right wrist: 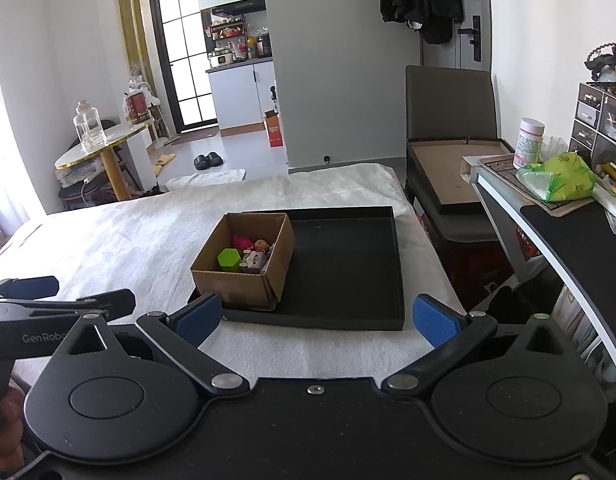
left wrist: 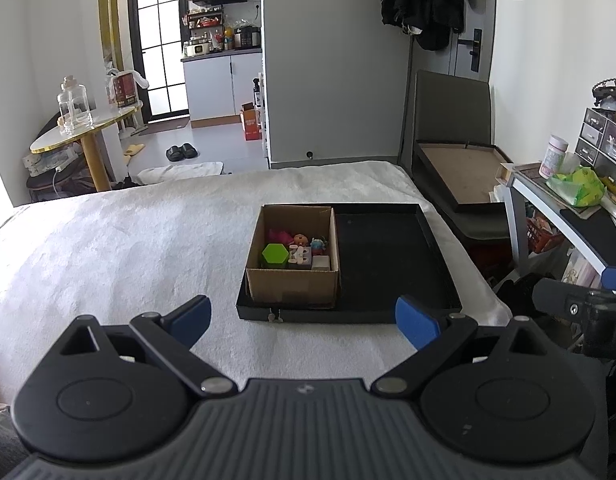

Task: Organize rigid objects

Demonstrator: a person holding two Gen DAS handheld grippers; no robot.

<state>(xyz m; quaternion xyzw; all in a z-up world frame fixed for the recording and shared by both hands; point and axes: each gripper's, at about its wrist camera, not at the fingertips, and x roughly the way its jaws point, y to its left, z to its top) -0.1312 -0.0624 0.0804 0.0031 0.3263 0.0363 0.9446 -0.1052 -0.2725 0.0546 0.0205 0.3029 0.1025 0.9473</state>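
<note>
**Toys in the carton, both tongs released above the bed**

From the left wrist view, the left tongs (left wrist: 303, 320) stand spread wide with nothing between the blue pads (left wrist: 191, 316), hovering over the near edge of the bed (left wrist: 127, 248), which is covered in a white fleecy blanket. Beyond them lies a shallow black tray (left wrist: 388, 256) toward the bed's right edge. A cardboard box (left wrist: 293, 284) sits inside the tray, filling its left part and touching the tray's near wall. In the box lie a green hexagonal block (left wrist: 274, 255), a grey block with pale pegs (left wrist: 300, 258) just beside it, a small white block (left wrist: 321, 263) in the near right corner, and behind them a pink toy (left wrist: 277, 236) and two little figures (left wrist: 301, 239). The right part of the tray is bare black. The right tongs show at the far right edge of the picture, a blue pad just visible.

From the right wrist view, the right tongs (right wrist: 318, 320) are likewise released, pads (right wrist: 436, 324) well apart, holding nothing, above the bed's near edge. The same tray (right wrist: 348, 264) lies ahead, the box (right wrist: 243, 280) in its near left corner with the green block (right wrist: 229, 258), the grey block (right wrist: 253, 262) and the pink toy (right wrist: 239, 241) inside. The left tongs (right wrist: 47, 294) enter from the left edge. A desk (right wrist: 580, 240) stands along the right, bearing a green packet (right wrist: 560, 178) and a white jar (right wrist: 528, 142).
</note>
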